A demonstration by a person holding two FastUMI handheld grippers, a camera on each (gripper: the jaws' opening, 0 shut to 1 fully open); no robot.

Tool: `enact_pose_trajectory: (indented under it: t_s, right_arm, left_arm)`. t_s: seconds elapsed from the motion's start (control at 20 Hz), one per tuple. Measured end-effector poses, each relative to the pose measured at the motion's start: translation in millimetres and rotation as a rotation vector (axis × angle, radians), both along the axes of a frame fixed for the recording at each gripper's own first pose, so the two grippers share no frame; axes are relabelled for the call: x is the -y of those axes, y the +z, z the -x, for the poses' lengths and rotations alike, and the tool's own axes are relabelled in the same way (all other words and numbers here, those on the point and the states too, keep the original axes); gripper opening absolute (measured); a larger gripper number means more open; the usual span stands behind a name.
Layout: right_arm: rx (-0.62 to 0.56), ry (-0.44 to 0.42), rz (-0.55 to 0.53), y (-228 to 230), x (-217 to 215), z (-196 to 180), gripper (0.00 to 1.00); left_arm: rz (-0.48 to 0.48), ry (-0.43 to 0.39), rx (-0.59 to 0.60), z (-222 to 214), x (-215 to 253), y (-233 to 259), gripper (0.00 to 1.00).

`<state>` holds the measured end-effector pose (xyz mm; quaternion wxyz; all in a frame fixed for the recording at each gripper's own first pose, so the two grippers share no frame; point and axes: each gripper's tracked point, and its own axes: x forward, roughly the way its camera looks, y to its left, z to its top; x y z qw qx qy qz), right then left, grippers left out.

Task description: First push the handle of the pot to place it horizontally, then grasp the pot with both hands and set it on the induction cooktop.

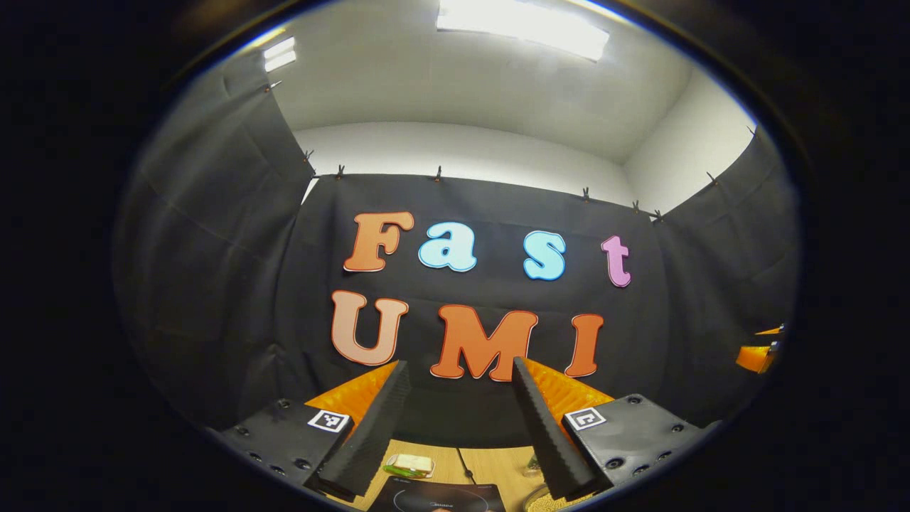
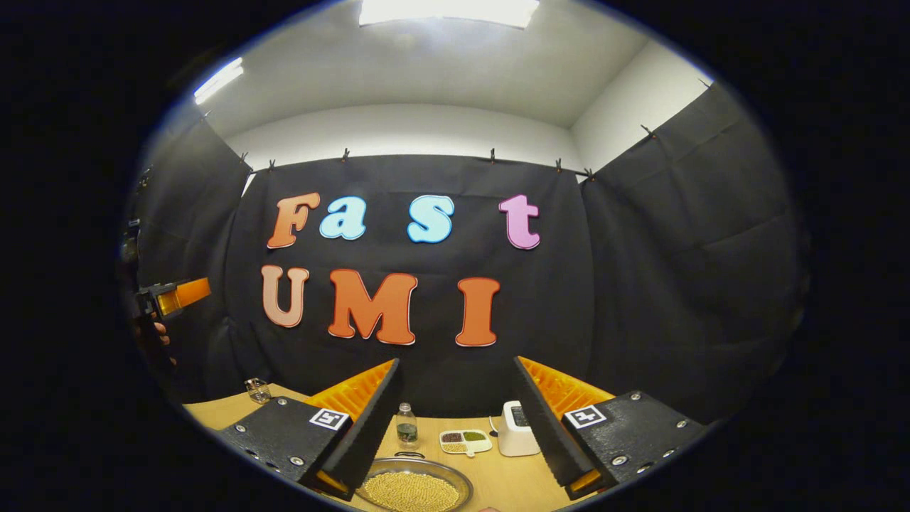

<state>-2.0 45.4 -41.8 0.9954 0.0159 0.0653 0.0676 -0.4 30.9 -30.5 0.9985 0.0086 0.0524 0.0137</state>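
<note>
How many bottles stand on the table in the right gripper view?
1. A small clear bottle stands near the back of the table, behind the metal pan of beads. The gripper's fingers may hide others.

Bright ceiling panels (image 1: 522,25) glare overhead; fisheye edges bend, dim and soften.

Black cloth walls (image 2: 675,249), white ceiling (image 1: 462,78), bright panel lights (image 1: 522,25), seemingly wooden table (image 2: 512,483)

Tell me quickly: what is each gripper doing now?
Left gripper: open, holding nothing.
Right gripper: open, holding nothing.
</note>
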Motion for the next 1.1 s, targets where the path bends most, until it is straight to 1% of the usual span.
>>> enact_pose_trajectory:
  t_s: [0.05, 0.1, 0.15, 0.3, 0.35, 0.45, 0.5, 0.55, 0.6, 0.65, 0.7, 0.75, 0.8, 0.85, 0.9, 0.95, 1.0, 1.05, 1.1]
  right_arm:
    - [-0.024, 0.011, -0.006, -6.3, -3.0, 1.2, 0.95]
    - [-0.047, 0.021, -0.012, -14.6, -7.3, -0.4, 0.95]
    - [-0.074, 0.031, -0.016, -23.1, -11.0, -0.8, 0.95]
    - [-0.157, 0.067, -0.02, -53.0, -23.9, 3.0, 0.94]
    - [-0.197, 0.085, -0.017, -69.1, -29.1, 6.0, 0.92]
    - [-0.272, 0.122, -0.03, -93.9, -38.9, 11.7, 0.89]
    - [-0.314, 0.145, -0.037, -106.0, -45.1, 15.1, 0.87]
    - [-0.36, 0.162, -0.043, -119.4, -49.4, 18.1, 0.82]
    - [-0.395, 0.182, -0.041, -130.5, -55.2, 21.4, 0.81]
    - [-0.425, 0.2, -0.039, -140.2, -60.2, 24.1, 0.76]
    - [-0.454, 0.211, -0.038, -147.2, -63.8, 25.9, 0.75]
    - [-0.483, 0.218, -0.041, -156.3, -66.1, 28.2, 0.69]
    - [-0.511, 0.227, -0.039, -165.3, -69.3, 31.2, 0.67]
    - [-0.538, 0.234, -0.038, -175.6, -73.7, 33.4, 0.57]
    - [-0.568, 0.242, -0.036, -185.8, -77.8, 36.1, 0.58]
    - [-0.6, 0.252, -0.036, -195.8, -81.6, 39.4, 0.51]
    - [-0.634, 0.268, -0.034, -205.7, -86.9, 43.5, 0.47]
    - [-0.667, 0.286, -0.034, -215.7, -93.4, 48.9, 0.4]
    - [-0.697, 0.315, -0.032, -224.9, -101.9, 54.1, 0.37]
  left_arm:
    - [-0.001, 0.0, -0.002, 1.5, -2.3, -0.5, 0.96]
    - [-0.001, 0.002, -0.004, 2.1, -3.1, -1.6, 0.94]
    - [0.002, 0.003, -0.007, 2.5, -4.0, -3.1, 0.96]
    - [-0.003, -0.003, -0.022, 4.9, -5.4, -8.7, 0.94]
    - [-0.011, -0.001, -0.023, 5.6, -7.8, -9.3, 0.96]
    - [-0.019, 0.003, -0.024, 6.8, -10.0, -11.2, 0.96]
    - [-0.019, 0.003, -0.028, 7.4, -9.7, -13.8, 0.94]
    - [-0.021, 0.003, -0.033, 7.8, -9.7, -16.4, 0.94]
    - [-0.023, 0.004, -0.039, 9.1, -10.4, -19.5, 0.92]
    - [-0.027, 0.003, -0.044, 9.0, -10.7, -22.1, 0.96]
    - [-0.032, 0.003, -0.047, 9.9, -10.5, -22.8, 0.94]
    - [-0.037, 0.004, -0.048, 9.3, -11.2, -24.0, 0.94]
    - [-0.04, 0.005, -0.051, 9.7, -13.0, -25.6, 0.94]
    - [-0.037, 0.003, -0.056, 11.1, -12.4, -27.4, 0.94]
    - [-0.031, -0.006, -0.066, 12.7, -9.5, -31.3, 0.96]
    - [-0.031, -0.016, -0.081, 13.9, -7.4, -35.6, 0.96]
    - [-0.037, -0.02, -0.091, 14.7, -7.4, -40.2, 0.96]
    - [-0.043, -0.02, -0.099, 15.2, -9.2, -42.4, 0.94]
    - [-0.048, -0.019, -0.106, 15.0, -10.7, -44.7, 0.94]
